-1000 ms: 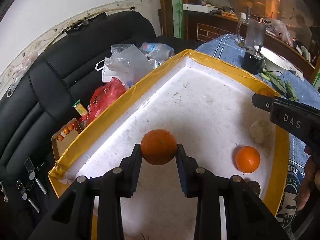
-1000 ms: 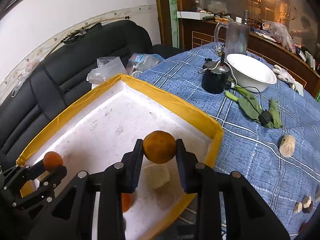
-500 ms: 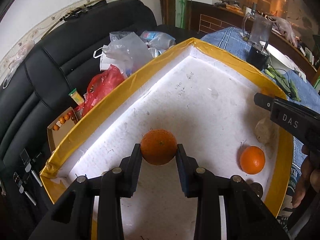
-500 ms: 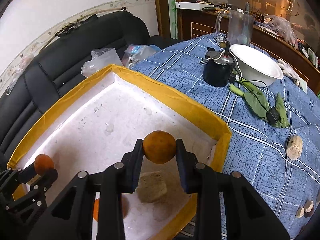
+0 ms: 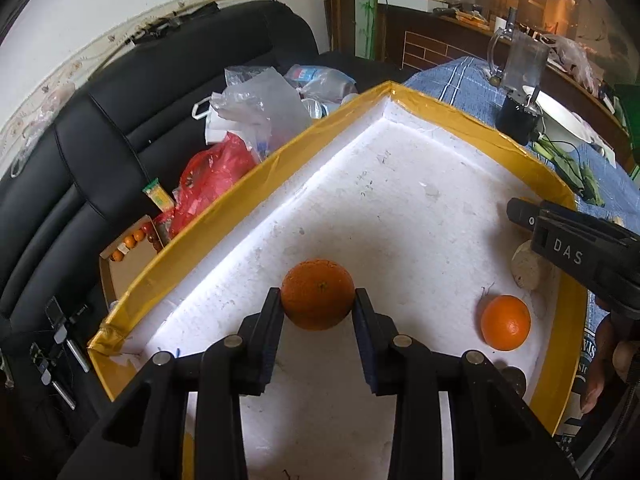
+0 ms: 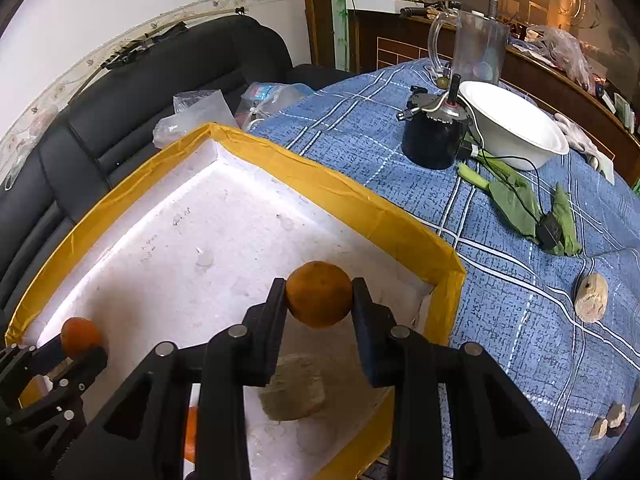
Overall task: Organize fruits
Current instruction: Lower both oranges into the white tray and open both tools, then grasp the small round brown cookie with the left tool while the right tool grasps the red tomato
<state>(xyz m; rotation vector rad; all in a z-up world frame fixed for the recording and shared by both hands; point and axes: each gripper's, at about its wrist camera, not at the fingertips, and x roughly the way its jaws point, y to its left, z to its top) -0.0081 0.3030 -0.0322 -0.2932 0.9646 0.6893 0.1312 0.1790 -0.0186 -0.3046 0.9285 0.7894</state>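
Filling most of both views, a wide white foam tray with yellow-taped rim [image 5: 256, 172] sits on a table covered by a blue checked cloth [image 6: 500, 280], beside a black leather sofa [image 5: 132, 92]. Only the left wrist view shows the heap on the sofa in full: clear plastic bags [image 5: 256, 100], a red plastic bag [image 5: 212, 184] and an open cardboard box of small orange fruit [image 5: 128, 244]. Only the right wrist view shows the table spread out: a white bowl [image 6: 516, 132], a black cylindrical pot [image 6: 432, 136], a clear plastic jug [image 6: 476, 48], green leaves [image 6: 516, 200] and a pale stone-like lump [image 6: 592, 298] on the cloth.

The left gripper [image 5: 318, 304] is closed on a round orange [image 5: 318, 300], both pads pressing its sides, above the tray floor. The right gripper [image 6: 319, 300] likewise clamps a duller orange fruit [image 6: 319, 300] between its pads, near the tray's right corner.

A third, loose orange [image 5: 505, 322] lies on the tray floor near the right rim, plain in the left view and only a sliver in the right. Beside it rests a pale rough lump [image 5: 528, 270], partly hidden by the right gripper's black body.
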